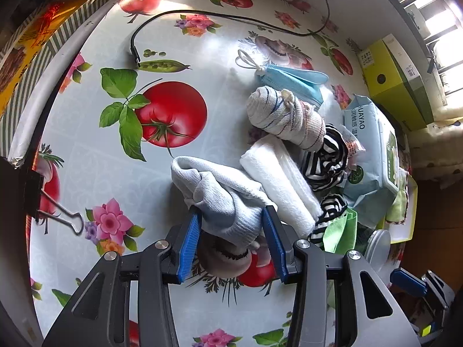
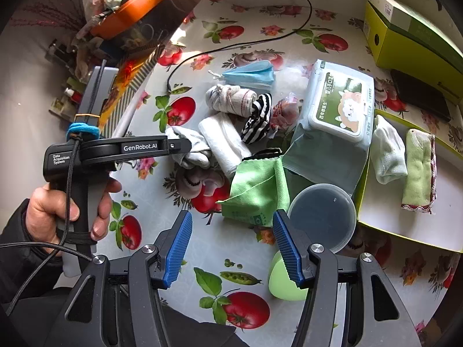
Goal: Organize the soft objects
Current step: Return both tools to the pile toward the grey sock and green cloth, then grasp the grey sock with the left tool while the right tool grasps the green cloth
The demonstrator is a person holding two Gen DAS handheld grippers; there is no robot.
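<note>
My left gripper (image 1: pixel 231 217) has its blue pads on both sides of a pale grey sock (image 1: pixel 220 193) lying on the tablecloth, and grips it; it also shows in the right wrist view (image 2: pixel 191 144). Beside the sock lie a white folded cloth (image 1: pixel 280 182), a rolled striped sock (image 1: pixel 286 115), a black-and-white striped cloth (image 1: pixel 327 159), a blue face mask (image 1: pixel 292 78) and a green cloth (image 2: pixel 257 190). My right gripper (image 2: pixel 233 222) is open and empty, just short of the green cloth. A yellow-rimmed tray (image 2: pixel 385 225) holds a white sock (image 2: pixel 387 153) and a green towel (image 2: pixel 419 170).
A wet-wipes pack (image 2: pixel 335 107) lies beside the pile. A round plastic lid (image 2: pixel 321 217) and a green cup (image 2: pixel 282 283) sit near my right gripper. A black cable (image 1: pixel 220 17) crosses the far table. A green box (image 2: pixel 411 34) stands at the back right. A binder clip (image 1: pixel 58 214) lies left.
</note>
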